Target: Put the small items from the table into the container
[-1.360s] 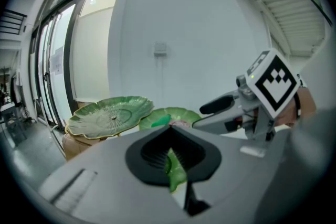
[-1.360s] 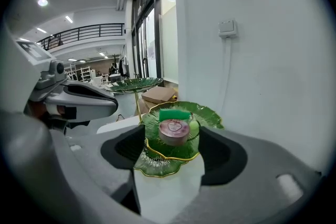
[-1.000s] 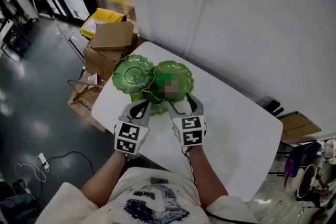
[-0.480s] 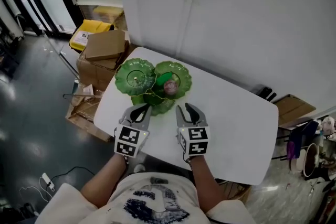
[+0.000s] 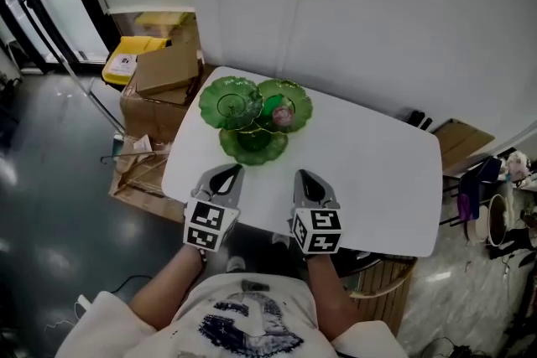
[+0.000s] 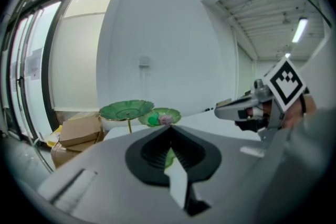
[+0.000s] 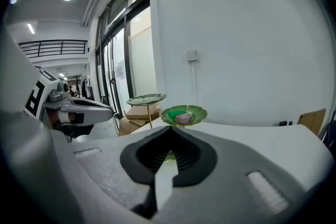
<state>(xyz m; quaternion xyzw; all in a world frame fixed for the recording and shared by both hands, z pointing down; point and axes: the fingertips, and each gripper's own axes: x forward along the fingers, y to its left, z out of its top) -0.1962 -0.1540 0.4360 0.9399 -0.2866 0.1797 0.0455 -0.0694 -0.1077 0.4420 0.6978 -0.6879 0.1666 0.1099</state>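
Left gripper: jaws closed tip to tip, nothing between them. Right gripper: jaws likewise pressed together, empty. Both hover side by side over near edge of white table, pointing toward green leaf-shaped dish stand at far left corner, well apart from it. Stand has three dishes (one raised on gold stem). Rightmost dish holds pink item, with what looks like green item touching it. Cardboard boxes on floor beyond table's left end.
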